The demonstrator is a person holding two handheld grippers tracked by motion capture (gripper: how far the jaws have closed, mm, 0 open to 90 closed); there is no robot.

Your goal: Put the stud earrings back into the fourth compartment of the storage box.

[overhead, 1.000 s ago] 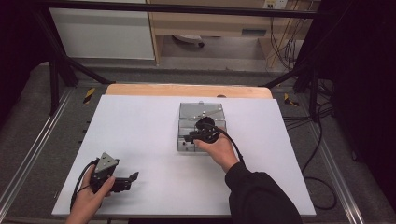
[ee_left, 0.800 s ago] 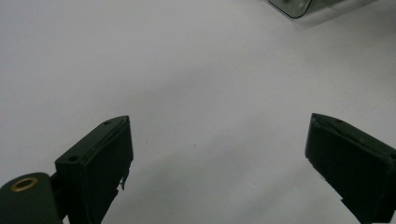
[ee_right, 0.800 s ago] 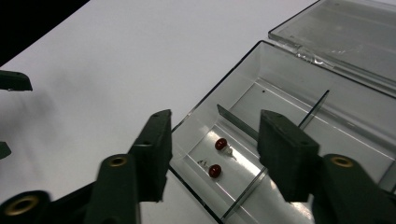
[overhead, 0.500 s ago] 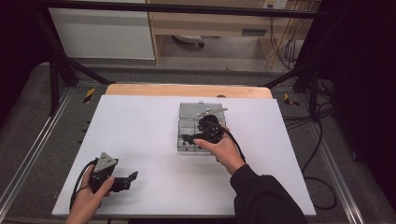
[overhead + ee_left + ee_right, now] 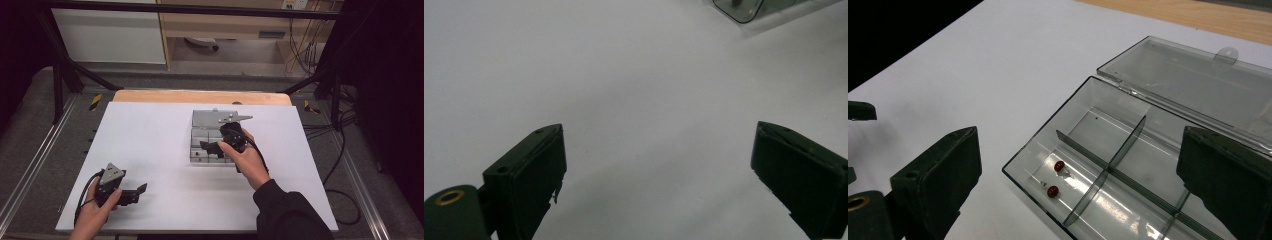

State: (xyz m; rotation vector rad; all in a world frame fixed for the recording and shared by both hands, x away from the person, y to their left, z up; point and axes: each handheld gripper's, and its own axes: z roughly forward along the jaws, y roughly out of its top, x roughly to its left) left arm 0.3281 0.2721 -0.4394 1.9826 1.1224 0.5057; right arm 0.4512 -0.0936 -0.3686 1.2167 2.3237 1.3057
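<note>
The clear box point(image 5: 1148, 165) lies open at the frame's centre, lid flat behind it so its compartments are reachable. The right gripper point(image 5: 212, 148) hovers above, jaws apart, likely aiming for two red beads point(image 5: 1056, 178) (lower-left compartment). At lower left the left gripper point(image 5: 134, 192) rests, jaws apart.

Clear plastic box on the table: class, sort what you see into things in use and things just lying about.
In use:
clear divided box, lid open
two red beads in one compartment
right gripper above the box

Lying about:
left gripper, open over bare table
cables beyond the table
</note>
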